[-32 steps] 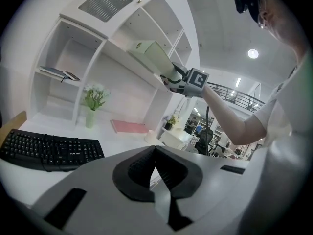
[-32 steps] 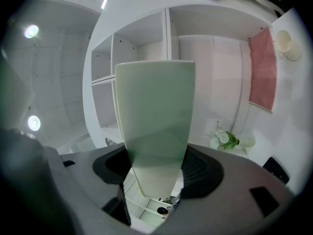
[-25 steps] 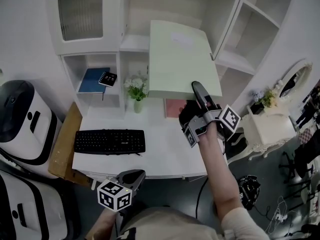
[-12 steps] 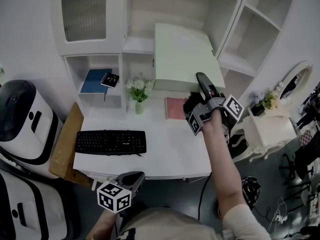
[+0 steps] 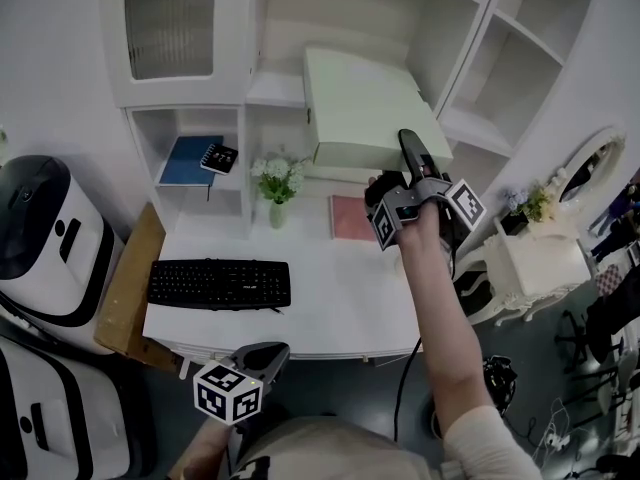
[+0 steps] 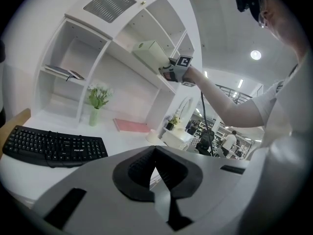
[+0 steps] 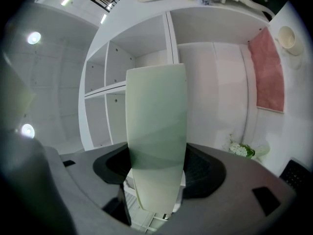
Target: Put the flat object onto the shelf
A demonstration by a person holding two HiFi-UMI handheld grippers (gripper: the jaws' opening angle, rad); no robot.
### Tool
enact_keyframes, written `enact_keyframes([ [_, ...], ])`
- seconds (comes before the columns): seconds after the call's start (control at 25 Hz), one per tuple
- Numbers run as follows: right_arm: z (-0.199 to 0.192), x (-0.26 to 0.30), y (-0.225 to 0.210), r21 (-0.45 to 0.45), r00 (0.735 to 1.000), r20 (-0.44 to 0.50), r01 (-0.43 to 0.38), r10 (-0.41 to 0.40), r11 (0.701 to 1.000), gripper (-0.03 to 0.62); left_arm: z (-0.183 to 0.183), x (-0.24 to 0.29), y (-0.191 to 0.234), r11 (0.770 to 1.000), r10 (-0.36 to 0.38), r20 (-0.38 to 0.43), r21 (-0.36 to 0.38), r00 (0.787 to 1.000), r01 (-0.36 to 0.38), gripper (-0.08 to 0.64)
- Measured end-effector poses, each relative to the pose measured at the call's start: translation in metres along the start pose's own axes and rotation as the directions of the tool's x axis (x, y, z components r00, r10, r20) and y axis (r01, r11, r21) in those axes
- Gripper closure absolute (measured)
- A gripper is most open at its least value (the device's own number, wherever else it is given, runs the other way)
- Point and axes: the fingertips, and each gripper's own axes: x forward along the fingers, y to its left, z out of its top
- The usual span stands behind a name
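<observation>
1. The shelf unit [image 5: 272, 90] is white and smooth, with square open bays. It has one door with ribbed glass at the top left.
2. The worktop [image 5: 330, 288] is a white, flat board that stands against the foot of the shelf unit.
3. The flat object [image 5: 365, 108] is a pale green, matt, rectangular slab with straight edges and some thickness, like a thin box.
   - Its far end reaches into the middle bay, at the level of the shelf board.
   - Its near edge sticks out over the back edge of the worktop.
   - I cannot tell if it already rests on the board.
4. The keyboard [image 5: 220, 284] is black and long, with many small keys. It lies near the front left corner of the worktop.
5. A pink, thin, rectangular sheet [image 5: 350, 216] lies flat at the back edge of the worktop, below the green slab.
6. A blue book [image 5: 187, 160] lies flat in the low left bay.
7. The right claw [image 5: 408, 153] is grey with black ribbed pads.
   - It is clamped on the near right corner of the flat object.
   - In the right gripper view, the slab [image 7: 156, 121] stands between the two pads and runs away from them toward the shelf.
8. The left claw [image 6: 155, 165] is held low, in front of the front edge of the worktop. Its jaws are together, with nothing between them.
9. A small vase with white flowers [image 5: 276, 183] stands upright at the back edge of the worktop.
10. A small black notepad [image 5: 216, 157] lies on the right corner of the blue book.
</observation>
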Motion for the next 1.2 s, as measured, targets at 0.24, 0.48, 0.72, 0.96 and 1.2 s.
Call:
enact_keyframes([
  [0.24,0.007,0.014,0.001,-0.006,0.996,0.085,-0.007,0.007,1.0,0.299,0.001,-0.008,0.008,1.0,0.025,0.008,-0.012,1.0,-0.025,0.548],
  [0.48,0.009,0.03,-0.001,-0.009,0.995,0.101,-0.009,0.01,1.0,0.298,0.0,-0.015,0.017,0.999,0.045,0.009,-0.022,0.999,-0.045,0.548],
  [0.72,0.007,0.042,-0.001,-0.007,0.992,0.125,-0.007,0.007,1.0,0.297,0.001,-0.018,0.022,0.999,0.046,0.006,-0.027,0.999,-0.046,0.548],
  [0.96,0.009,0.055,-0.004,-0.012,0.991,0.137,-0.003,0.004,1.0,0.293,0.0,-0.026,0.03,0.998,0.057,0.01,-0.033,0.998,-0.057,0.548],
  [1.2,0.006,0.07,0.001,-0.009,0.991,0.136,0.008,-0.007,1.0,0.284,-0.003,-0.029,0.031,0.997,0.06,0.008,-0.039,0.998,-0.06,0.547],
])
